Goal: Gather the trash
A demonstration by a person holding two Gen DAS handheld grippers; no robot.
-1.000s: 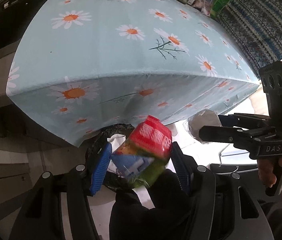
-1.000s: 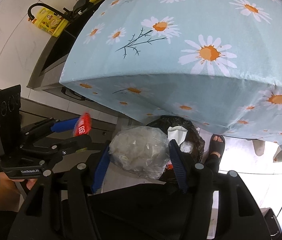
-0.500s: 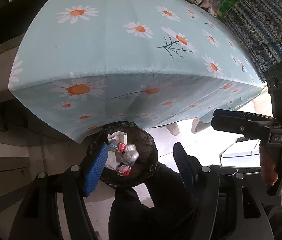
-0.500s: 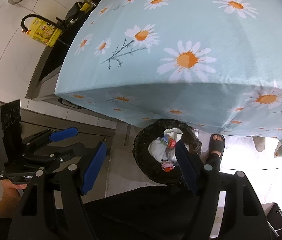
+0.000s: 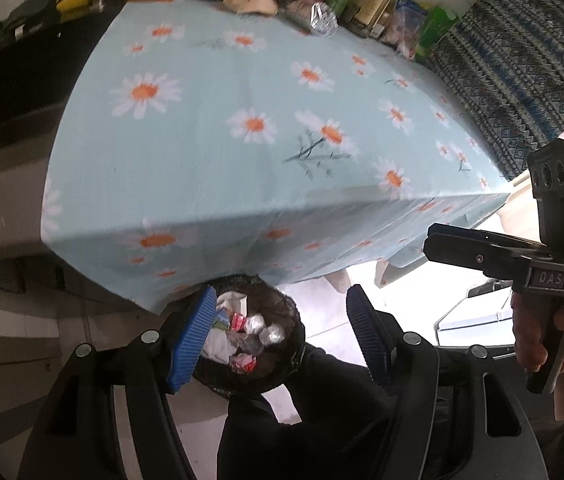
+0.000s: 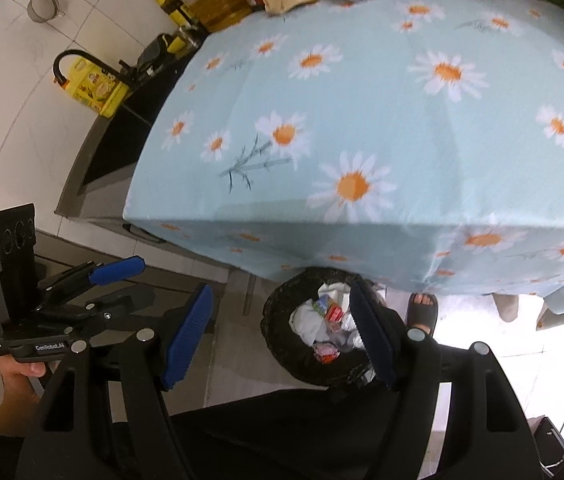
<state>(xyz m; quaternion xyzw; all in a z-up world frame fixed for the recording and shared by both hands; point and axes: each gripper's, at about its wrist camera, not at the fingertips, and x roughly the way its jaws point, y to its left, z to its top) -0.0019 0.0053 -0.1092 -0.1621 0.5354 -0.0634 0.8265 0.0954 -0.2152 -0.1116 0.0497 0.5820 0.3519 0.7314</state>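
Both the left tool (image 5: 282, 336) and the right tool (image 6: 282, 336) hang released and empty above the black trash bin (image 6: 282, 344), where the dropped wrappers (image 6: 328, 318) lie. This drop looks done; next comes a return to the daisy-cloth surface (image 6: 362, 120) beside the bin for any remaining trash.

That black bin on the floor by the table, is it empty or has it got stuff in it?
Not empty. The black round bin holds white paper, red wrappers and crumpled clear plastic, below its rim.

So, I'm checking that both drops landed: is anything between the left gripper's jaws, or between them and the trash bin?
Nothing: in the left wrist view the left gripper is open and empty, with bare air down to the trash bin below.
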